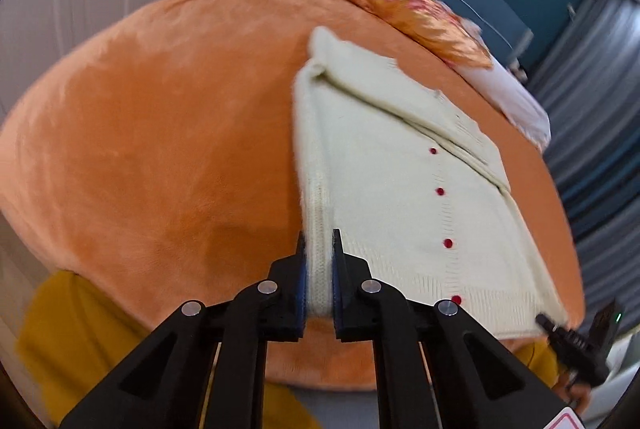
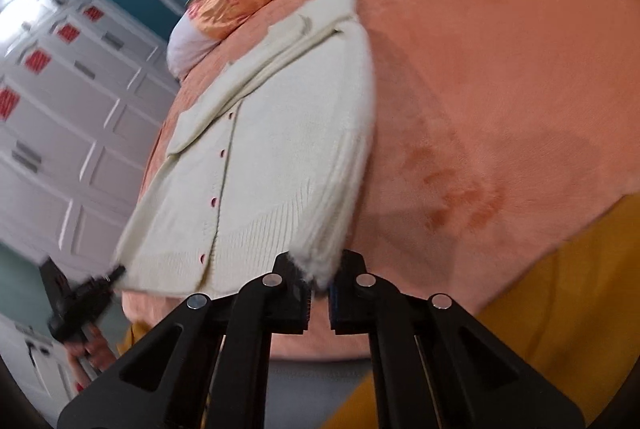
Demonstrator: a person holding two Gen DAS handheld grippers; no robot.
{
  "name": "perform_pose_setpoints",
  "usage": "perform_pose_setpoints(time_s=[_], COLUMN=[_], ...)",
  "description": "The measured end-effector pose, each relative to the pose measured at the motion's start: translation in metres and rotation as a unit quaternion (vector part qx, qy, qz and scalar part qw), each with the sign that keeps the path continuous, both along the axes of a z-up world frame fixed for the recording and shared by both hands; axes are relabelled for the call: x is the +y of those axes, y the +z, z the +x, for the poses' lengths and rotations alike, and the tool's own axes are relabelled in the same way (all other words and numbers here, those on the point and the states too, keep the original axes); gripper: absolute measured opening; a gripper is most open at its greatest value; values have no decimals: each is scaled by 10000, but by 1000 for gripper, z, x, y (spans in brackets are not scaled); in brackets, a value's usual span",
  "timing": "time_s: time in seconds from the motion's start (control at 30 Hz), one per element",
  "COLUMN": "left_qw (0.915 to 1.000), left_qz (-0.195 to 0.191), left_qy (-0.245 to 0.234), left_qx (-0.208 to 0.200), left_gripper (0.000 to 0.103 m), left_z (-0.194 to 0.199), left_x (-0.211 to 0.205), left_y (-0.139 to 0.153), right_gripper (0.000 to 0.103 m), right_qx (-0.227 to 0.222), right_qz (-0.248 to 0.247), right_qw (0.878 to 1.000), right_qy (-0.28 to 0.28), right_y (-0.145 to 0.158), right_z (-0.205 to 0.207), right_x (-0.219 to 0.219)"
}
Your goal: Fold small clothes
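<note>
Both tongs, left (image 1: 319,269) and right (image 2: 318,271), clamped on ribbed hem of cream knit cardigan (image 1: 392,181), plush orange blanket (image 1: 160,149)

Cardigan (image 1: 384,165): cream knit, ribbed hem, fuzzy matt; small glossy red buttons (image 1: 447,243). Blanket (image 1: 160,149) under it: orange plush, soft nap, matt. Pillow (image 1: 404,5): shiny satin, orange print. My left gripper (image 1: 319,269): matt black plastic, blue pads, bright metal pins. My right gripper (image 2: 318,279): same build.
</note>
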State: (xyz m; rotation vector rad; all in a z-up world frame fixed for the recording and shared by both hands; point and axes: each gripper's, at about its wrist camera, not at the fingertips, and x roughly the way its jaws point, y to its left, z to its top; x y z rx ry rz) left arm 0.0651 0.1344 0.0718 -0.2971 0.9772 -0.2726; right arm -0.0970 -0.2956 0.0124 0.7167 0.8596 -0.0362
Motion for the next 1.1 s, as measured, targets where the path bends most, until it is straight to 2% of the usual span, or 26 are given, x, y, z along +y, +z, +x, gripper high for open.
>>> perform_pose_setpoints(time_s=[0.13, 0.27, 0.37, 0.47, 0.53, 0.63, 0.73, 0.83, 0.93, 1.03, 1.1], left_qw=[9983, 9888, 9822, 9827, 9878, 9940, 9971, 9957, 9942, 9940, 9949], left_qz=[337, 813, 907, 869, 713, 613, 388, 291, 361, 534, 483], left_qy=[-428, -950, -1072, -994, -924, -847, -608, -284, -87, 128, 349], left_qx=[230, 816, 1251, 1302, 1032, 330, -247, -833, -1009, -951, -816], left_gripper=[7, 7, 7, 7, 7, 7, 7, 7, 7, 7, 7], left_z=[-40, -109, -154, -173, -161, -122, -75, -17, 23, 65, 92], left_x=[1, 6, 13, 15, 12, 2, -9, -23, -41, -54, -59], left_y=[16, 18, 19, 32, 50, 79, 96, 97, 88, 63, 44], right_gripper=[5, 5, 5, 5, 5, 5, 5, 5, 5, 5, 5], right_qx=[254, 769, 1145, 1396, 1351, 685, -251, -809, -993, -1011, -972], right_qz=[-290, -462, -413, -423, -431, -647, -784, -789, -618, -483, -348], right_qw=[9983, 9920, 9862, 9805, 9806, 9882, 9935, 9930, 9931, 9934, 9937], right_qy=[434, 892, 1126, 1313, 1351, 1211, 781, 344, 15, -266, -437], right_y=[19, 30, 36, 41, 48, 80, 108, 109, 93, 75, 61], right_z=[-32, -88, -135, -167, -168, -137, -88, -39, 6, 50, 73], right_x=[5, 13, 24, 35, 35, 21, -9, -32, -46, -53, -57])
